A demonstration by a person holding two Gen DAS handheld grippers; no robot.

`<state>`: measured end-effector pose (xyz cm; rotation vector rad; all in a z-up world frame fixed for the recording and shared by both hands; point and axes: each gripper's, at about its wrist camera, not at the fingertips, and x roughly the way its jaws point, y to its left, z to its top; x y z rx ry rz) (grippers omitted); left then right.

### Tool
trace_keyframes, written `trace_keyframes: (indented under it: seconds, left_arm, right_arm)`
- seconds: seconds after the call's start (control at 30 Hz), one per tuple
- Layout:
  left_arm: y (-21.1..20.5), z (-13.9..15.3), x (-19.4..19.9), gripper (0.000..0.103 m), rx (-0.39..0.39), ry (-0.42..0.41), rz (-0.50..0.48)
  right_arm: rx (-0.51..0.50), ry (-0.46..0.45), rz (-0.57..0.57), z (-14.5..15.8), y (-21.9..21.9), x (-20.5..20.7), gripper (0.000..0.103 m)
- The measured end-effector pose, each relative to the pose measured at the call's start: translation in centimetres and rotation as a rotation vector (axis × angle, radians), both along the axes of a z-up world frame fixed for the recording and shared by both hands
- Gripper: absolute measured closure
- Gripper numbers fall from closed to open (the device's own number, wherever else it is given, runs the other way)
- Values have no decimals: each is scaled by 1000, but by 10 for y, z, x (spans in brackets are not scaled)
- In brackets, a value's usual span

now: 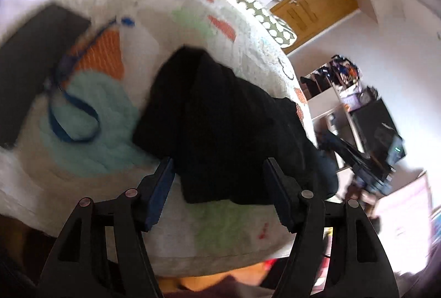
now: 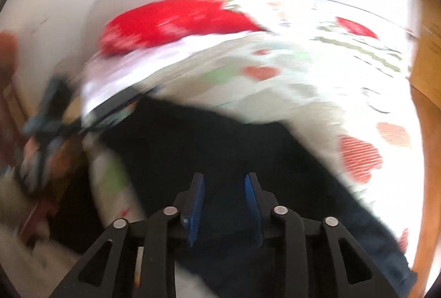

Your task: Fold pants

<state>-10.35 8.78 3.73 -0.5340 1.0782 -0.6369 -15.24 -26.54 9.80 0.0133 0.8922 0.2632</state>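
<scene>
Two grippers stand over black pants (image 1: 220, 118) bunched on patterned blanket (image 1: 193, 30); left gripper (image 1: 219, 187) wide, cloth edge between fingers, unpinched; right gripper (image 2: 224, 204) part-open, empty. Judged between folds: next, regrasp hem at 6 o'clock

We see the dark pants (image 1: 220, 116) bunched in the middle of the patterned bedspread (image 1: 193, 22), filling the path straight ahead of the left gripper (image 1: 219, 173), whose open jaws straddle the near edge of the cloth. To its left a blue strap (image 1: 74, 116) loops over the cover and a flat dark slab (image 1: 35, 60) lies beyond it, so the bare stretch between strap and pants is narrow; the near strip of bedspread below the pants is free. Ahead of the right gripper (image 2: 224, 193) the pants lie across the way, with open bedspread to the right and a red pillow (image 2: 176, 22) at the far edge
</scene>
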Motion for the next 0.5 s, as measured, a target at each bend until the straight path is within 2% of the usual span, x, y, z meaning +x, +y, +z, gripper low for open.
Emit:
trace_keyframes:
  seconds: [0.1,0.23,0.33,0.37,0.4,0.43,0.5]
  left_arm:
    - [-4,-1,3,36,-2,32,21]
    - [-7,5,4,35,-33,50,20]
    - [-11,4,4,35,-18,62,6]
    - [-14,6,2,35,1,41,-1]
    - [-17,7,1,41,24,18,-9]
    - [-22,9,-1,61,59,-15,-23]
    - [-31,16,-2,66,114,-62,-48]
  right_arm:
    - [36,36,-68,-11,-16,37,67]
    - [-6,98,-70,-36,-20,84,67]
    - [12,140,-70,-56,-22,96,67]
    - [10,138,-67,-58,-21,95,73]
    - [1,128,-65,-59,-18,93,78]
    - [-5,102,-58,-58,-17,89,88]
    - [1,47,-64,-49,-17,79,94]
